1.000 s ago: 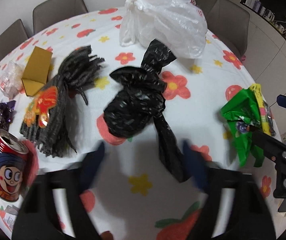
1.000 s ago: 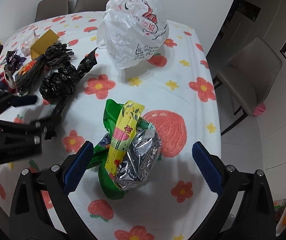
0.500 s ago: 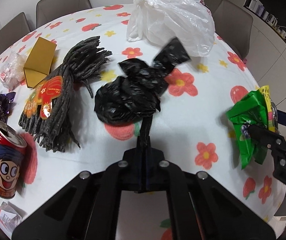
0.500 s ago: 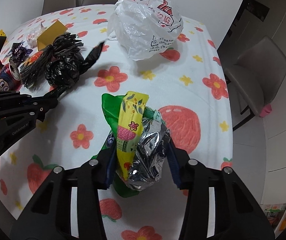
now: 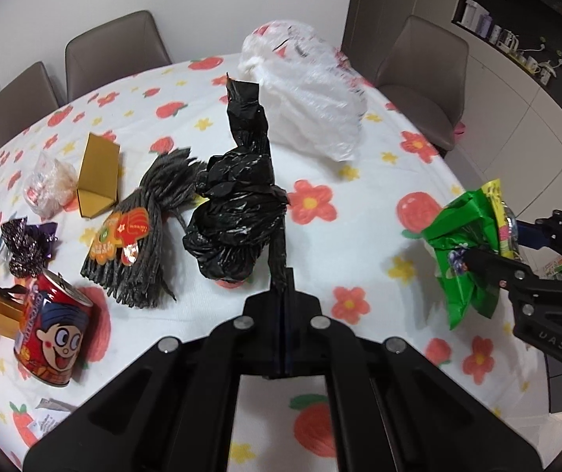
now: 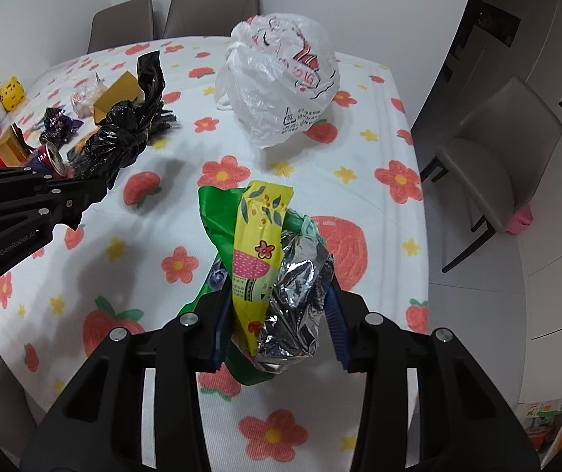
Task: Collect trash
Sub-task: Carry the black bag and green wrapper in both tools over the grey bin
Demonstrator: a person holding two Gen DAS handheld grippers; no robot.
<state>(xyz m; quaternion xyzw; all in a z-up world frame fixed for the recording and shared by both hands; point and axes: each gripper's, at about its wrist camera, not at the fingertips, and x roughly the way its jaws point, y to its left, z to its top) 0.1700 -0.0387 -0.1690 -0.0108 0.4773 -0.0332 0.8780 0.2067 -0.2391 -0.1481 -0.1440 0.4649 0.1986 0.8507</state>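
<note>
Trash: we see left gripper (image 5: 284, 281) angled down, clamped tight on black bag (image 5: 237, 212) tail, bag above tabletop (image 5: 359, 236); right gripper (image 6: 277, 314) angled down, pinching wrapper bundle (image 6: 269, 267), near right.

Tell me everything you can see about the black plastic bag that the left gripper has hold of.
The black plastic bag is thin, glossy, crinkled film, knotted into a lumpy bundle with two loose tails. One tail sticks upward; the other runs down into the left gripper, whose jaws are shut on its end. The bundle hangs above the flowered tablecloth, beside a grey fringed bundle. Its contents are hidden.
</note>
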